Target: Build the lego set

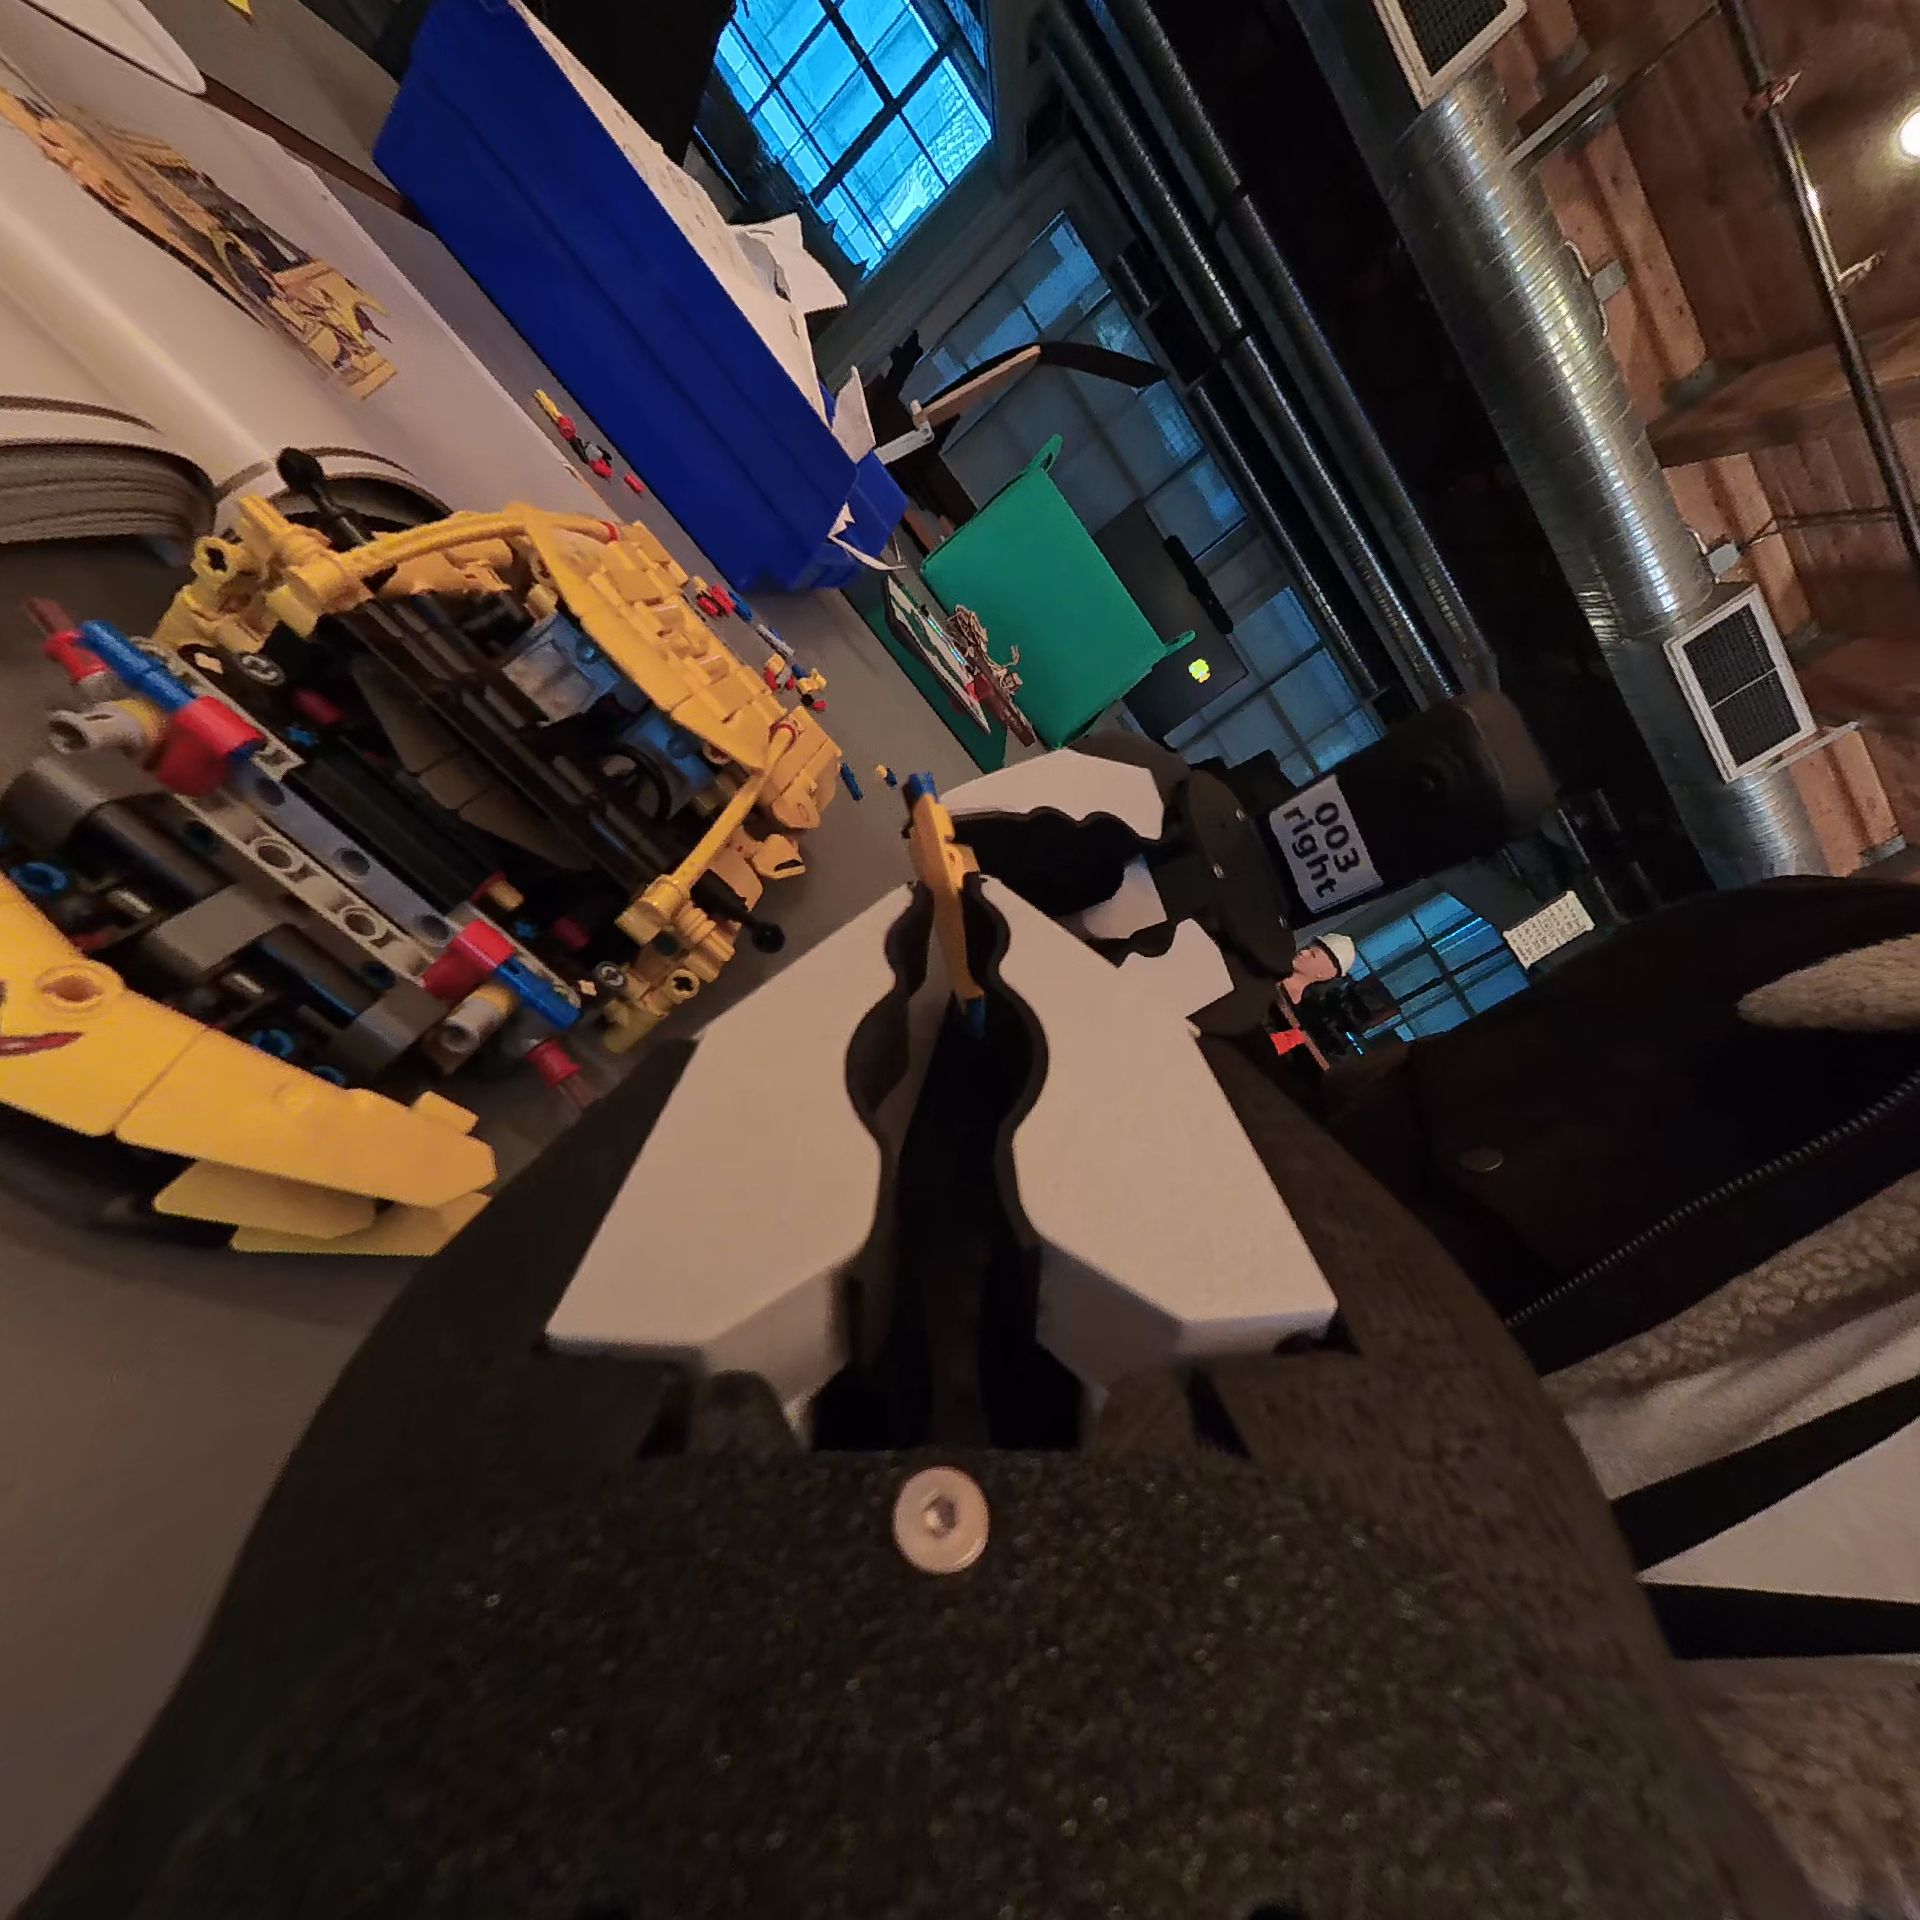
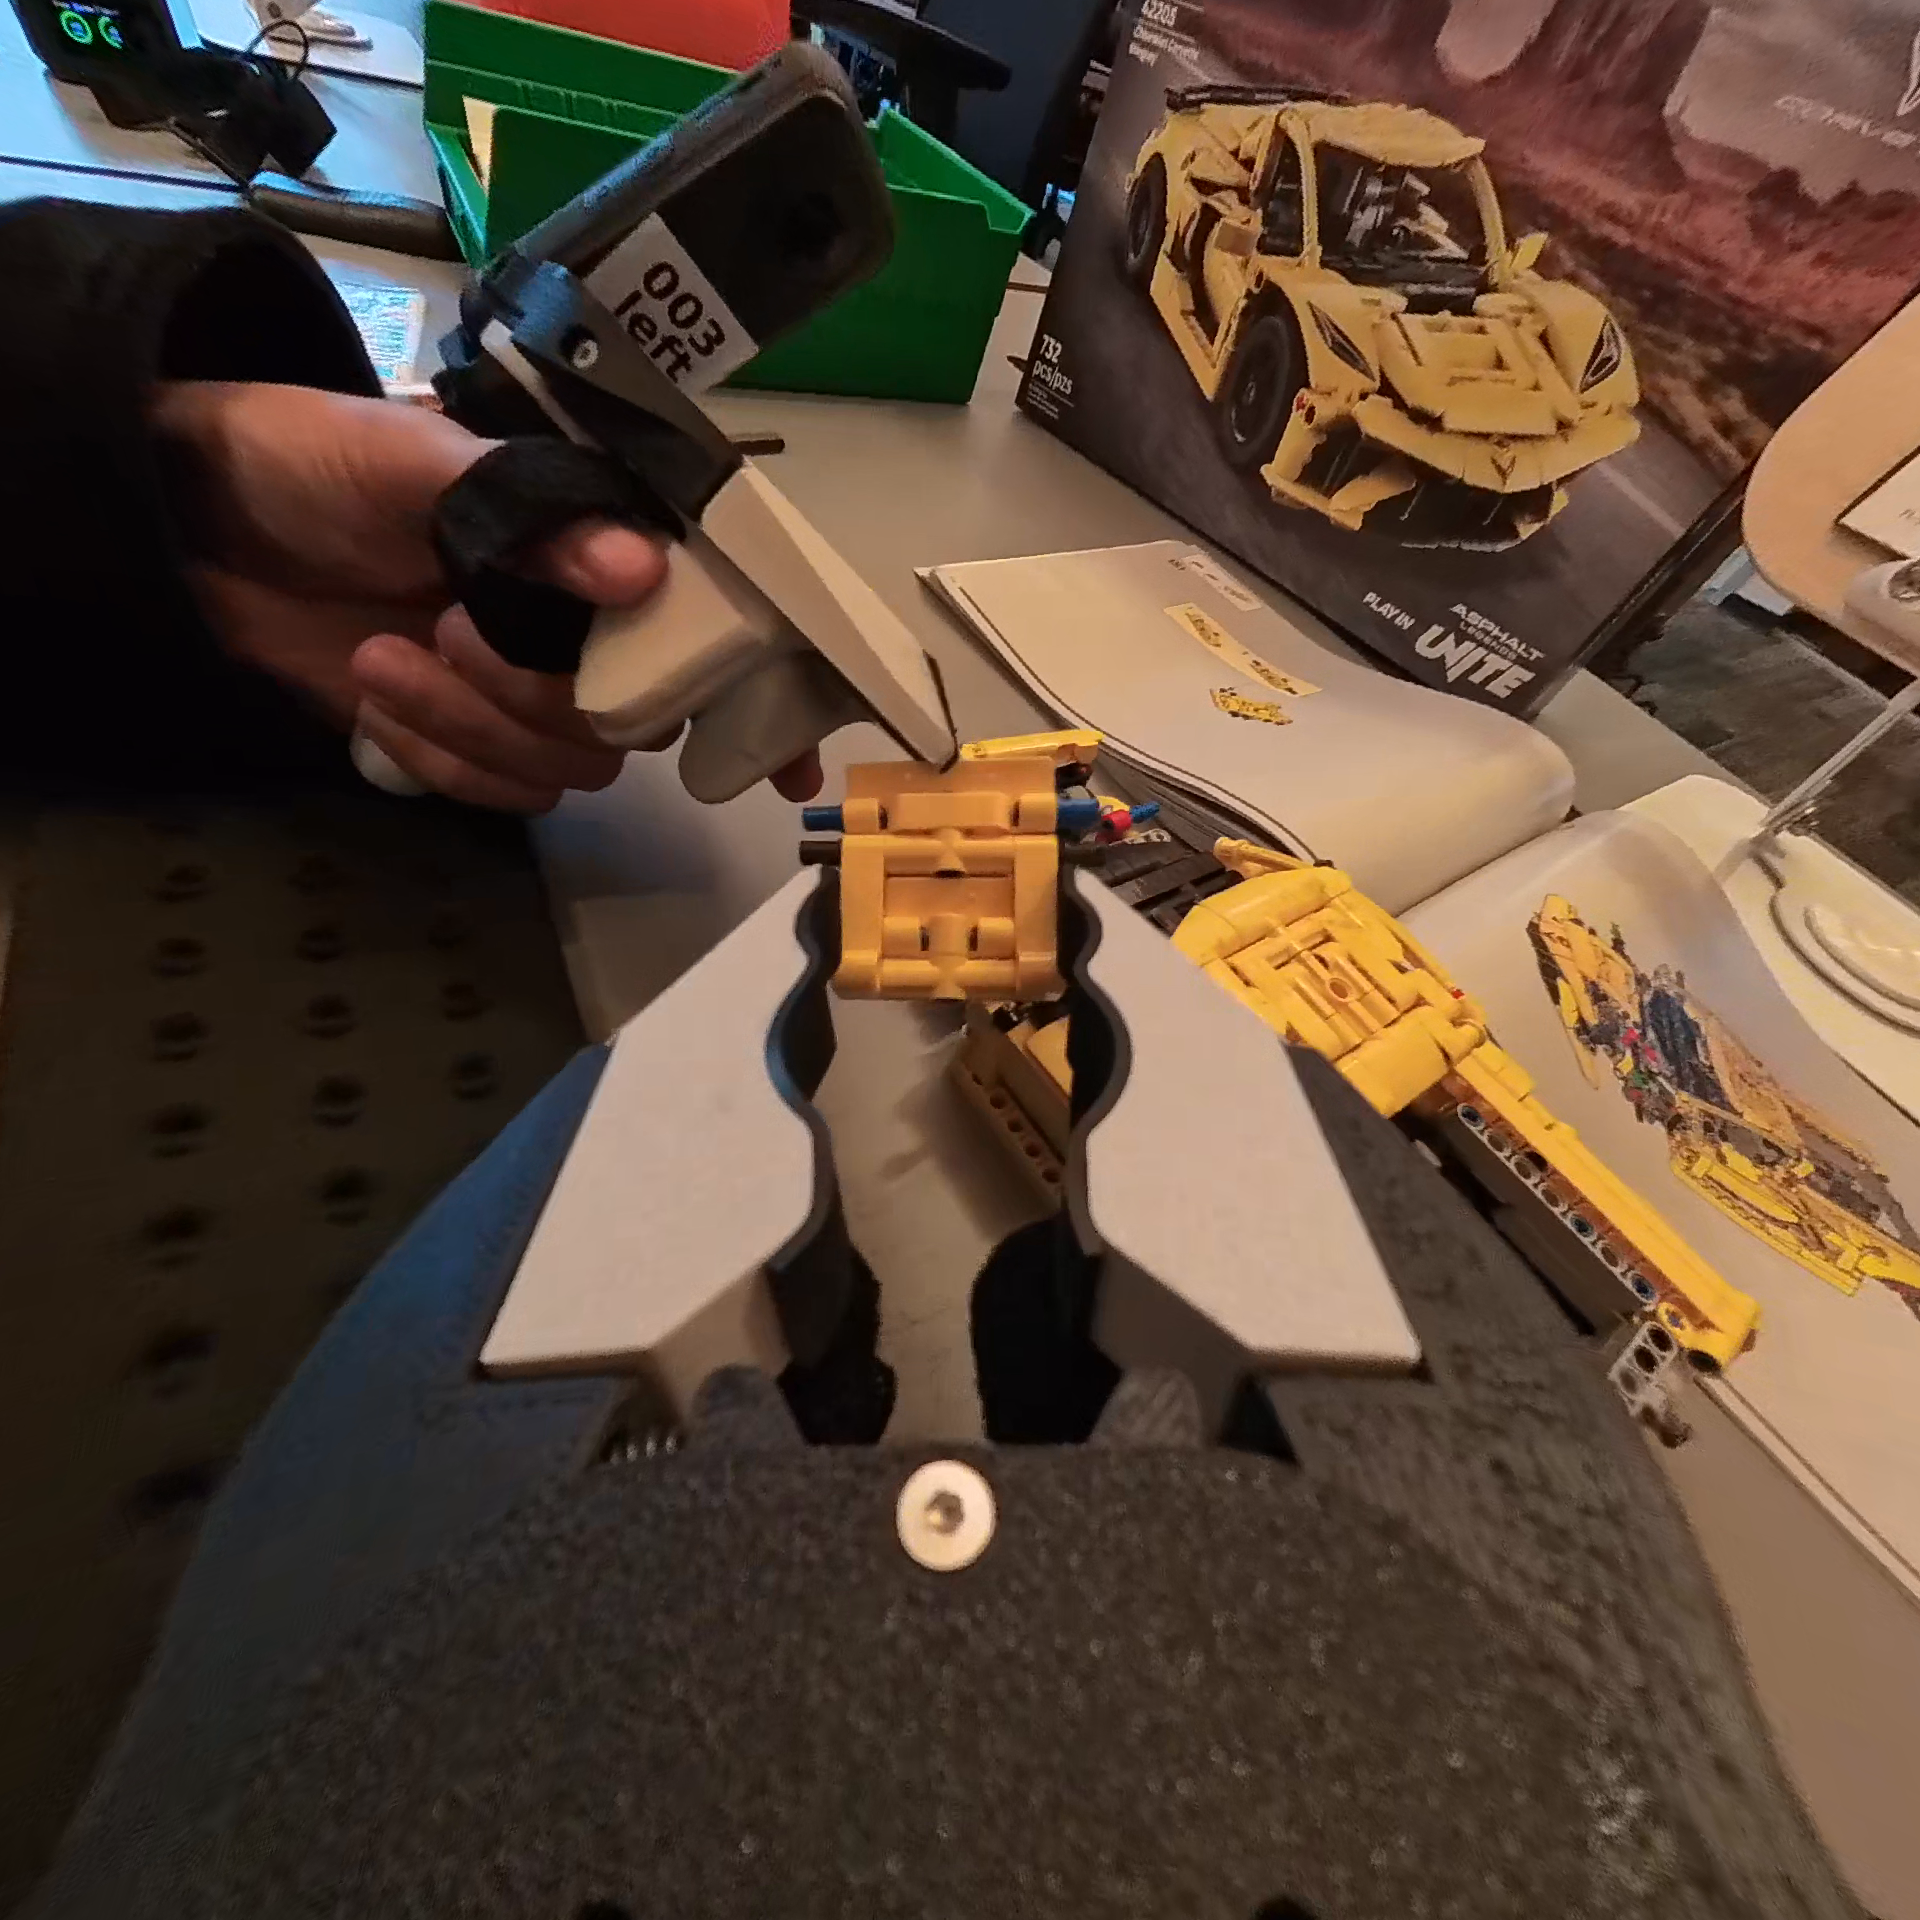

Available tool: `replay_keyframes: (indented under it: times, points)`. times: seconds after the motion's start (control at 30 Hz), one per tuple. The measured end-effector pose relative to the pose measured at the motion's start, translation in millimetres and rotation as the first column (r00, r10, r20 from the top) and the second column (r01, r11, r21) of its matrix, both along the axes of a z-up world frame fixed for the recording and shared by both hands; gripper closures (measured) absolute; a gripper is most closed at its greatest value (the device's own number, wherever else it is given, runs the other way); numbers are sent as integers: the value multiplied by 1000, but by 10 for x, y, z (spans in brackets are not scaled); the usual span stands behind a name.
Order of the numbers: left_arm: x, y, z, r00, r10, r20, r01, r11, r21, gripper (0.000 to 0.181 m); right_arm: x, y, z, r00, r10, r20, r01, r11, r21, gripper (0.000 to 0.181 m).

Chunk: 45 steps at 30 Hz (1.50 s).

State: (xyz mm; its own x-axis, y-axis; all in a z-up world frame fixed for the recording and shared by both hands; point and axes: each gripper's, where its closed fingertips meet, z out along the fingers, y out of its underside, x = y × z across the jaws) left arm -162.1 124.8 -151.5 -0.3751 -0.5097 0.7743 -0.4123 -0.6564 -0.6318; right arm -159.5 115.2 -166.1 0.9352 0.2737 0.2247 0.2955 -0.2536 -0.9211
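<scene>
My right claw [image 2: 951, 935] clamps the yellow panel [image 2: 948, 883]; my left claw [image 2: 940, 756] pinches its top edge. Uneven twisting could pop pins or drop it onto the car [image 2: 1351, 997]

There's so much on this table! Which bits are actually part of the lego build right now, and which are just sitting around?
In use:
- yellow sub-assembly, gripped by both the right gripper and the left gripper
- half-built yellow car
- open instruction booklet
- loose small pieces

Just lying about:
- set's box
- green bin
- blue bins
</scene>
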Motion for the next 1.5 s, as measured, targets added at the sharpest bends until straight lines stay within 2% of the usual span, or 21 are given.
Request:
replay_keyframes:
  times: [0.2, 0.4, 0.5, 0.6, 0.73, 0.8, 0.97, 1.13, 1.33, 1.5]
  points:
    - [-9, -26, -30, 1000, -12, -20, 12, 1000, 21, 178, -8, -1, -22, 999, -5, 54, 5, 1000, 0, 141]
    - [-54, -32, -5, 1000, -24, 5, 23, 996, 85, 179, -60, -18, 48, 999, 19, 30, -20, 999, 39, 141]
    - [-73, -27, 51, 999, -23, 45, 18, 994, 110, 180, -106, -56, 179, 994, 64, -91, -56, 994, 91, 139]
    - [-124, -55, 123, 993, -31, 111, 4, 973, 233, 180, -56, -90, 296, 952, 103, -287, -74, 991, 111, 130]
    - [-217, -110, 220, 968, -55, 244, -77, 861, 502, 180, -28, -133, 349, 831, 171, -530, -139, 985, 99, 131]
    - [-265, -119, 316, 946, -63, 319, -133, 820, 557, 180, -74, -124, 286, 800, 181, -572, -180, 982, 59, 132]
    - [-283, -81, 393, 929, -40, 369, -185, 812, 554, 180, -138, -125, 221, 841, 188, -508, -197, 980, 37, 145]
    - [-274, -85, 373, 931, -39, 362, -180, 815, 551, 180, -139, -142, 257, 833, 203, -514, -204, 977, 56, 154]
    - [-272, -98, 359, 933, -42, 356, -173, 817, 550, 180, -164, -151, 270, 836, 216, -504, -213, 975, 65, 155]
    - [-259, -86, 341, 937, -34, 347, -173, 818, 548, 180, -182, -162, 258, 854, 222, -471, -217, 974, 66, 170]
